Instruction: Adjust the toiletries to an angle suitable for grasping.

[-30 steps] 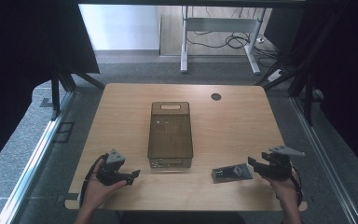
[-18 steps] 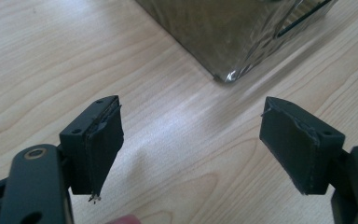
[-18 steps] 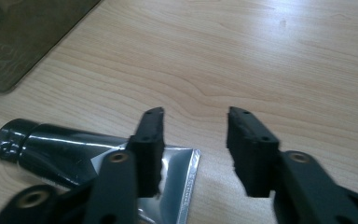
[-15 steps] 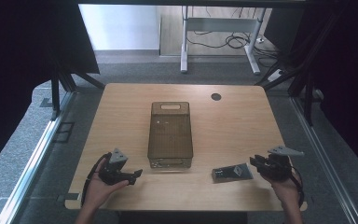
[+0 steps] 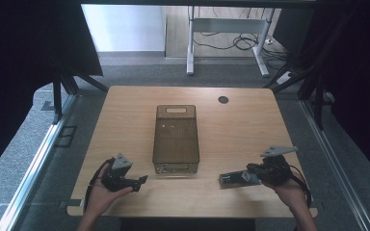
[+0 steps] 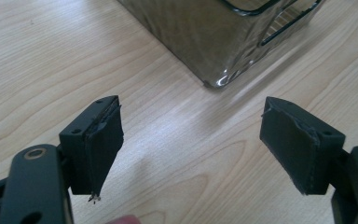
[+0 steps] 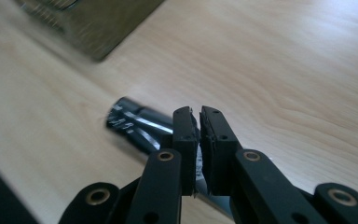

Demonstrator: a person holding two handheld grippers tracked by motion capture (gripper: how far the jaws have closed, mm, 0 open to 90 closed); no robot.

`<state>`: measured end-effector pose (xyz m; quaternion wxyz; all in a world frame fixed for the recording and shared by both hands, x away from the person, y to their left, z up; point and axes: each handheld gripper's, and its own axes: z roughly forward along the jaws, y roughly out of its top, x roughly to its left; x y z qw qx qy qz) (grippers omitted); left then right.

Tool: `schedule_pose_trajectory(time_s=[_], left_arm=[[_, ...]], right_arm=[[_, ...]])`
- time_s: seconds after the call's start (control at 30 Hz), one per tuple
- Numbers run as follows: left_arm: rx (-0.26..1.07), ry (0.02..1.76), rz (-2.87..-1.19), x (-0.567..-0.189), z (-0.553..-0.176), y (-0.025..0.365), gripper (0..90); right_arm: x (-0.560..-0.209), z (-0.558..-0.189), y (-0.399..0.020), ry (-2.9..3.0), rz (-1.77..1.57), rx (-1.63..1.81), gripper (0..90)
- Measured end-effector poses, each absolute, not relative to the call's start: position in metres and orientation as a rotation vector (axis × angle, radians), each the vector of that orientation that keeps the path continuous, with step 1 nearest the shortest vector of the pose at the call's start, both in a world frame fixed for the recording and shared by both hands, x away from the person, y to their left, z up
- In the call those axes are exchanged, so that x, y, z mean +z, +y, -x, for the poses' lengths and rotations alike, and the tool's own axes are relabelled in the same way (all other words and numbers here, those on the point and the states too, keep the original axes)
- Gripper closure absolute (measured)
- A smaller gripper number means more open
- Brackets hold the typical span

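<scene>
**Dark packet pinched at the near right of the table**

The dark packet (image 5: 233, 179) lies on the table's near right part, and I hold its right end in my right gripper (image 5: 250, 175). In the right gripper view the packet (image 7: 137, 125) shows silvery print and runs away from the jaws; these have just been closing and now stand almost together, with a thin edge of the packet between the pads. From above I cannot make out that edge.

My left gripper (image 5: 142, 180) rests at the near left, apart from the packet. The left gripper view shows its jaws wide, with bare wood between them and nothing held.

Between the two grippers stands the smoked transparent bin (image 5: 176, 139), lengthwise down the middle of the wooden table (image 5: 125, 110); its near corner (image 6: 216, 81) lies just beyond the left jaws. Bare wood is free on either side of the bin. The packet lies near the front edge. A dark round hole (image 5: 223, 99) sits toward the far right.
</scene>
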<state>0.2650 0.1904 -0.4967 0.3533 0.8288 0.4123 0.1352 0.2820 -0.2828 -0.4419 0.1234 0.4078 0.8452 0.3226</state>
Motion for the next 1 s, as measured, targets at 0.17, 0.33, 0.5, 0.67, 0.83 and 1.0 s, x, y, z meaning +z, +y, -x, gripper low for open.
schedule_pose_trajectory(time_s=[0.17, 0.33, 0.5, 0.67, 0.83, 1.0], left_arm=[[0.348, 1.058, -2.147, -0.494, -0.264, 0.191, 21.6], [0.351, 1.068, -2.139, -0.494, -0.263, 0.192, 21.6], [0.351, 1.072, -2.139, -0.494, -0.264, 0.193, 21.6], [0.351, 1.066, -2.143, -0.495, -0.264, 0.193, 21.6], [0.352, 1.064, -2.138, -0.493, -0.262, 0.193, 21.6], [0.35, 1.065, -2.144, -0.494, -0.263, 0.193, 21.6]], right_arm=[[-0.442, -0.285, -0.266, 2.601, -1.131, 0.853, 85.3], [-0.446, -0.287, -0.257, 2.663, -1.102, 0.792, 85.9], [-0.451, -0.287, -0.246, 2.741, -1.057, 0.745, 88.3], [-0.461, -0.287, -0.238, 2.783, -1.045, 0.71, 89.6], [-0.468, -0.287, -0.231, 2.819, -1.021, 0.686, 89.7], [-0.471, -0.286, -0.225, 2.833, -1.015, 0.671, 89.7]])
